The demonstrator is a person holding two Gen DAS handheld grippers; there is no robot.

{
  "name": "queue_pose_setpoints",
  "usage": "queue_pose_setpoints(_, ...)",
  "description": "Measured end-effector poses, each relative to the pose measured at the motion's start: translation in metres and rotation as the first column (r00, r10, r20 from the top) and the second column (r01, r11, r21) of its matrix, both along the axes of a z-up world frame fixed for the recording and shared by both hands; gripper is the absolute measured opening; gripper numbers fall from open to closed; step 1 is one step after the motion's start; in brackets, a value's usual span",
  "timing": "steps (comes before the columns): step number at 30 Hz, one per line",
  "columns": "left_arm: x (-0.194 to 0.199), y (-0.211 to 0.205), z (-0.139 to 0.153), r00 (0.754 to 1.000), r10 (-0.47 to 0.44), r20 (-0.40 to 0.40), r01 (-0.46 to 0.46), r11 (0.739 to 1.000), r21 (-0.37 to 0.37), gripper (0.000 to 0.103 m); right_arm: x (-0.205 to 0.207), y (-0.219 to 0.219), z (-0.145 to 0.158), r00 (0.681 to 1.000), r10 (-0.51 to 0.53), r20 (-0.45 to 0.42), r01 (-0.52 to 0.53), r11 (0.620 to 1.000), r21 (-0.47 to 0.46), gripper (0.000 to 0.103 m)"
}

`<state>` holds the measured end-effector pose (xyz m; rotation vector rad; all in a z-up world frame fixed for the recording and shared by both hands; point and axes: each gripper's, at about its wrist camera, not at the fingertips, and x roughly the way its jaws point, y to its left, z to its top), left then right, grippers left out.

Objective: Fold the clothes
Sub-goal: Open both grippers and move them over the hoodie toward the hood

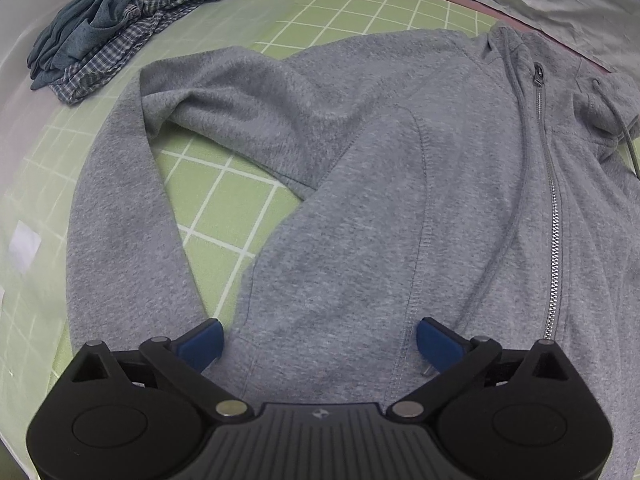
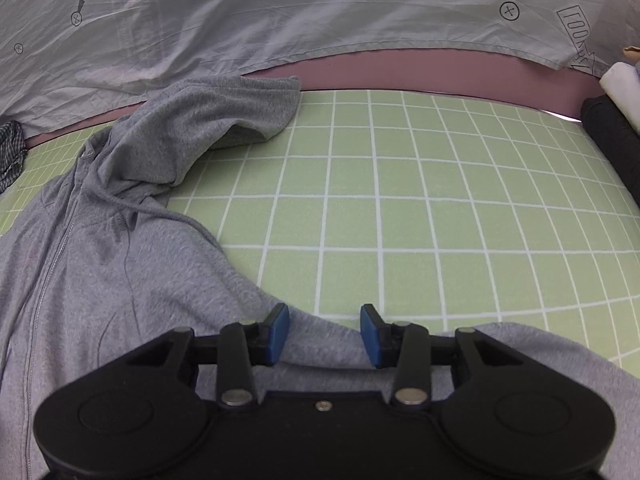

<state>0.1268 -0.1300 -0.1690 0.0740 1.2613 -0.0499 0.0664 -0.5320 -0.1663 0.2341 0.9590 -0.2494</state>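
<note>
A grey zip hoodie (image 1: 360, 200) is spread front-up on a green gridded mat (image 1: 216, 216). The left gripper (image 1: 319, 342) is held over the lower body panel, blue pads fully apart, nothing clamped. One sleeve (image 1: 132, 208) is bent back toward 9 o'clock. A pile of dark and checked clothes (image 1: 120, 20) is seen at 11 o'clock. The right gripper (image 2: 324, 330) is held over the other sleeve (image 2: 520, 356), jaws partly apart, fabric below, no grip seen. A pale printed sheet (image 2: 320, 12) is noted at 12 o'clock
</note>
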Motion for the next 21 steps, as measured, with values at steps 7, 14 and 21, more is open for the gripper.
queue_pose_setpoints(7,0.000,0.000,-0.002,1.000,-0.016,0.008,0.017,1.000,-0.016,0.103,-0.020,0.026,0.004,0.997,0.067,-0.023,-0.067,0.998,0.006,0.041)
queue_pose_setpoints(14,0.000,0.001,-0.001,0.999,-0.027,0.017,0.027,0.999,-0.019,0.103,0.003,0.021,0.017,0.998,0.024,0.051,-0.024,1.000,-0.004,0.037)
queue_pose_setpoints(21,0.000,0.006,0.002,0.999,-0.036,0.022,0.037,0.999,-0.021,0.103,0.043,0.019,0.011,0.997,0.055,0.050,-0.054,0.998,-0.025,0.033)
